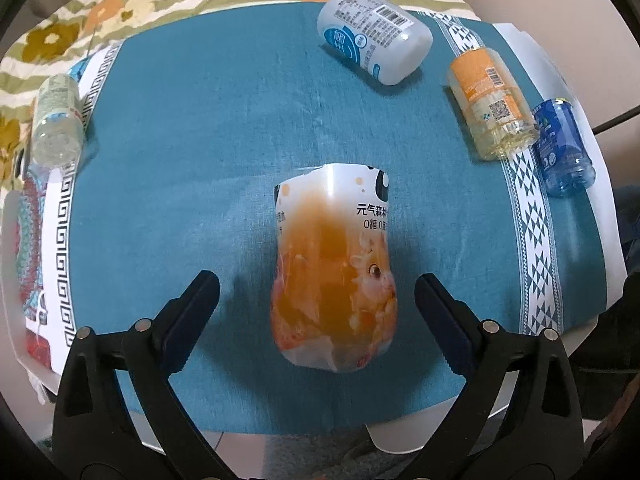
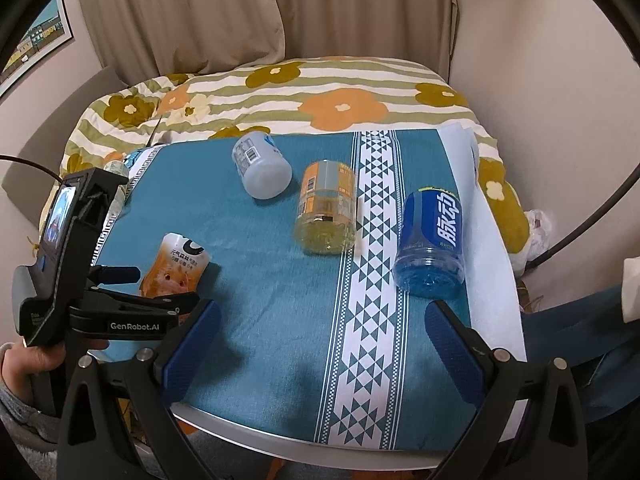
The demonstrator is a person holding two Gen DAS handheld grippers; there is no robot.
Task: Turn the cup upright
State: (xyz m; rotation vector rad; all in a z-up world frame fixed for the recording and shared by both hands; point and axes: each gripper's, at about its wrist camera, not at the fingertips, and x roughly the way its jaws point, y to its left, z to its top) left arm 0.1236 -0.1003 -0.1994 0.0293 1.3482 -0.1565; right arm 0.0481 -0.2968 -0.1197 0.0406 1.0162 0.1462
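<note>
An orange cup with a cartoon print lies on its side on the teal cloth, its base toward me in the left wrist view. My left gripper is open, its fingers on either side of the cup's near end without touching. The cup also shows in the right wrist view, with the left gripper at it. My right gripper is open and empty above the cloth's near edge, to the right of the cup.
Other cups lie on their sides: a white one, a yellow-orange one, a blue one at the right, and a clear one at the left edge. A flowered quilt lies behind the table, with curtains and walls beyond.
</note>
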